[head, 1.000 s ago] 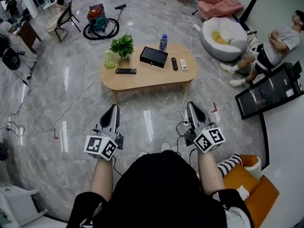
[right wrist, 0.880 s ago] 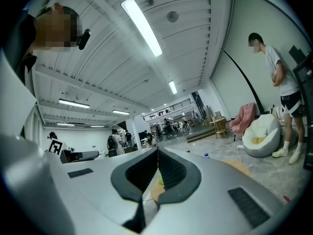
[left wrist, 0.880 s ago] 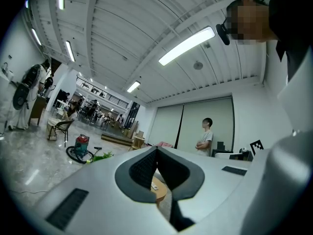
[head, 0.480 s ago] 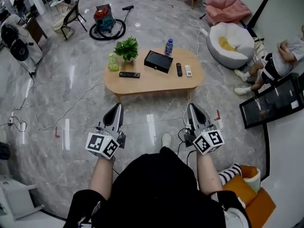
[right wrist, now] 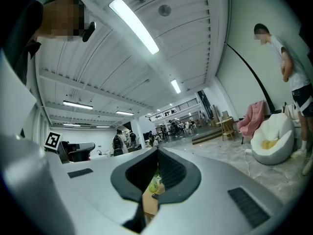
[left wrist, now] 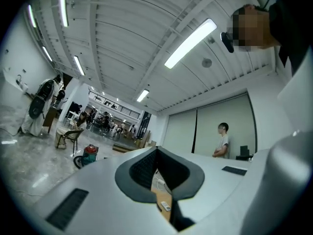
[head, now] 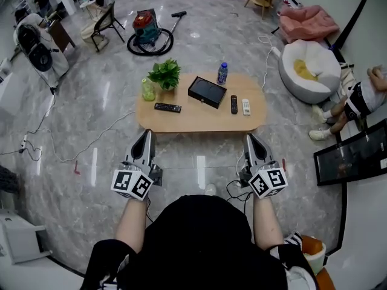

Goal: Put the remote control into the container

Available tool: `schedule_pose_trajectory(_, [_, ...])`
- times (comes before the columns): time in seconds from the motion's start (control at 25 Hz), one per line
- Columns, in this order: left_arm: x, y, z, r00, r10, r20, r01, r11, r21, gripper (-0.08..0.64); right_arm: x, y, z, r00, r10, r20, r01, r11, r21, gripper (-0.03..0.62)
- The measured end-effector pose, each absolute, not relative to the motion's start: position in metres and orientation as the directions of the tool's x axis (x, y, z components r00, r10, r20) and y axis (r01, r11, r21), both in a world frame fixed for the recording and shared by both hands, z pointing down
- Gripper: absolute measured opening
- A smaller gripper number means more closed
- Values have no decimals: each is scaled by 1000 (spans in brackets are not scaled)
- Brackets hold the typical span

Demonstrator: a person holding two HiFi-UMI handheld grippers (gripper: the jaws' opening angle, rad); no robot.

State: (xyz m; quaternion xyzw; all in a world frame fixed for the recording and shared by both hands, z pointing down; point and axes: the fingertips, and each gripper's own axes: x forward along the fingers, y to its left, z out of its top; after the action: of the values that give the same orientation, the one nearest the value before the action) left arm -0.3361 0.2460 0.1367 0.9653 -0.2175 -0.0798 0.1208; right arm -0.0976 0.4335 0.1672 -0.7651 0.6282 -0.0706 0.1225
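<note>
A low wooden table (head: 199, 121) stands ahead of me on the marble floor. On it lies a black box-shaped container (head: 207, 92), a black remote (head: 167, 107) at its left, and a second black remote (head: 234, 104) beside a white remote (head: 246, 106) at its right. My left gripper (head: 146, 134) and right gripper (head: 249, 138) are held side by side short of the table's near edge, both shut with nothing in them. In the left gripper view the jaws (left wrist: 156, 151) meet with the table edge showing below; the right gripper's jaws (right wrist: 157, 151) meet likewise.
A potted plant (head: 165, 74), a green bottle (head: 149, 89) and a water bottle (head: 222, 73) share the table. A vacuum cleaner (head: 149, 33) stands beyond, a bean bag (head: 308, 68) and a seated person (head: 357, 98) at the right, a dark screen (head: 351, 157) on the floor, and cables (head: 91, 139) at the left.
Both grippers have been carried forward toward the table, which now sits nearer and lower in the head view. Their jaws stay shut.
</note>
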Motion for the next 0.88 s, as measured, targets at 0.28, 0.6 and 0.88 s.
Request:
schedule_pose_trajectory(0.28, [-279, 241, 139, 889, -447, -99, -405, -869, 285, 2, -40, 426, 163, 137, -987, -81, -927, -99, -362, 9])
schedule_pose_trajectory(0.6, [-220, 247, 145, 912, -409, -46, -387, -891, 236, 2, -5, 422, 175, 115, -992, -57, -929, -87, -359, 9])
schedule_pose_trajectory(0.88, [-189, 230, 161, 928, -370, -46, -347, -901, 259, 2, 20, 412, 182, 108, -993, -39, -940, -89, -330, 9])
